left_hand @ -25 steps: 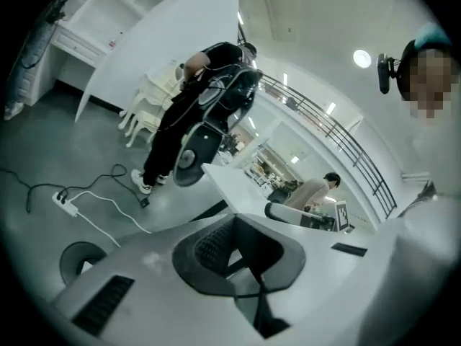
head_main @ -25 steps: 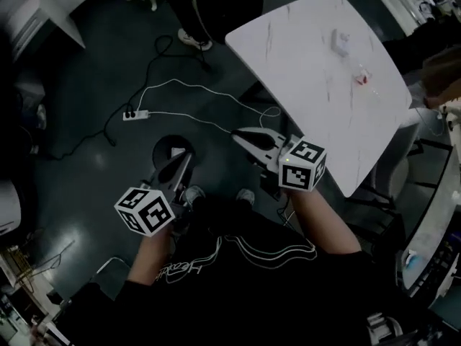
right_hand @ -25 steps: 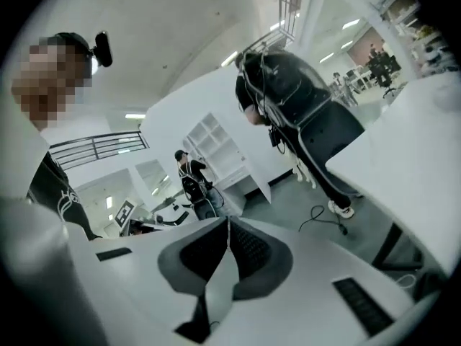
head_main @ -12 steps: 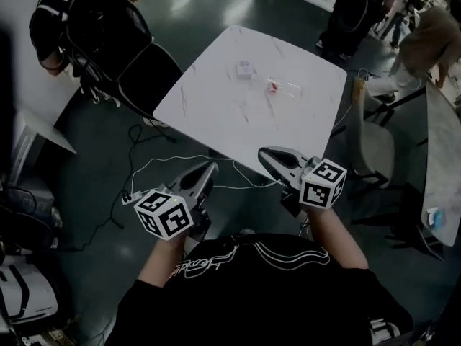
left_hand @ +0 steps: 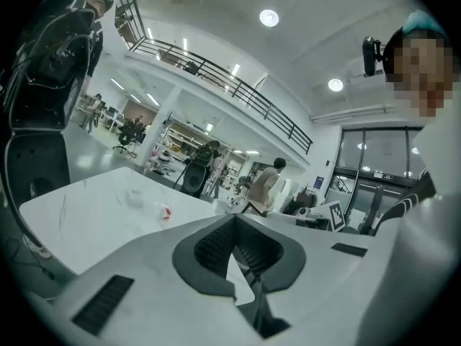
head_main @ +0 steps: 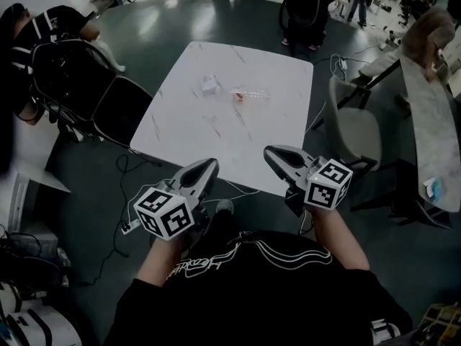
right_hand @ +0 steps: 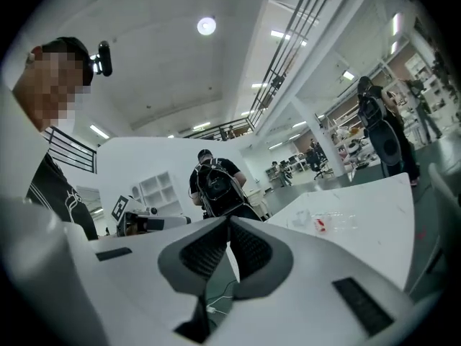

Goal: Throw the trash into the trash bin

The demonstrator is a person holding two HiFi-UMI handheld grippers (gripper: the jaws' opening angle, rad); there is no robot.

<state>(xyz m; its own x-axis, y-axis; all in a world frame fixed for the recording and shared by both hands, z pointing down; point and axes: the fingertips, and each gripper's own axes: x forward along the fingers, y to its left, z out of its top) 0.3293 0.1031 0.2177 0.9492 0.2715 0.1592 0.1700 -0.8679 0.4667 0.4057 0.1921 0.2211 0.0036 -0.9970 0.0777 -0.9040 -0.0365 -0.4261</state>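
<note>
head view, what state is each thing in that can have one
left gripper: shut, empty
right gripper: shut, empty
clear plastic bottle with a red end: lying on its side on the white marbled table
crumpled white wrapper: sitting beside the bottle, untouched

A large open-plan workplace, part office and part lab. The floor point(head_main: 216, 20) is dark, glossy and bare. On it stands a white marble-look table point(head_main: 238, 132), with a black office chair point(head_main: 119, 110) at one side and a grey chair point(head_main: 353, 132) at the other. Another long table point(head_main: 432, 132) runs along the right edge, and a power strip point(head_main: 130, 227) with its cable lies loose on the floor. The gripper views show a high white ceiling with round recessed lights point(left_hand: 269, 17), a mezzanine behind a black railing point(left_hand: 216, 74), glazed doors point(left_hand: 367, 193) and white cubby shelving point(right_hand: 155, 186) — and, further back, swivel chairs point(left_hand: 130, 130) among lit work bays
</note>
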